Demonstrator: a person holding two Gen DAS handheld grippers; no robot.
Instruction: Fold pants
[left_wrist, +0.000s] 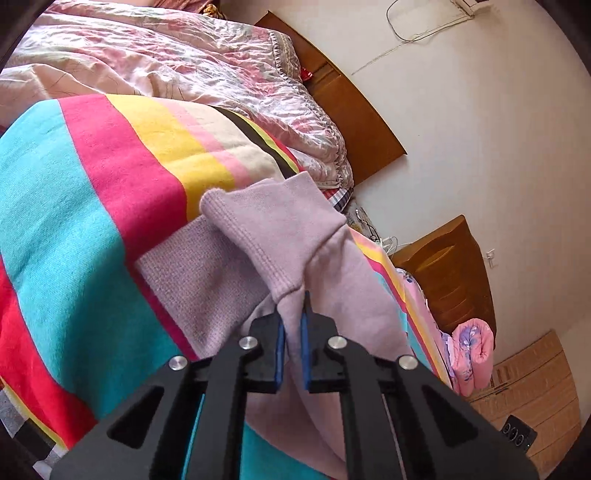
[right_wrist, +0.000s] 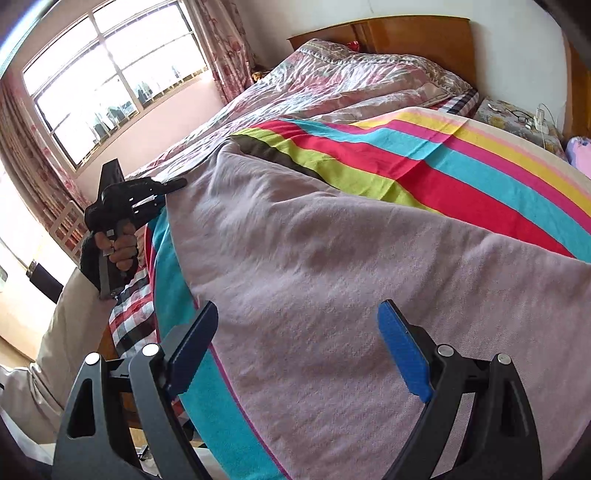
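Observation:
Pale lilac knit pants (right_wrist: 332, 266) lie spread on a bright striped blanket (right_wrist: 461, 162) on the bed. In the left wrist view my left gripper (left_wrist: 292, 306) is shut on a fold of the pants (left_wrist: 266, 229) near the ribbed cuff and lifts it off the blanket. The same left gripper (right_wrist: 173, 184) shows at the far left in the right wrist view, pinching the pants' edge. My right gripper (right_wrist: 297, 314) is open, its blue pads spread wide just above the near part of the pants, holding nothing.
A pink floral quilt (right_wrist: 351, 74) lies crumpled at the bed's head, by the wooden headboard (right_wrist: 417, 37). A window (right_wrist: 110, 74) is at the left. A nightstand (left_wrist: 443, 273) and a folded pink bundle (left_wrist: 474, 350) stand beside the bed.

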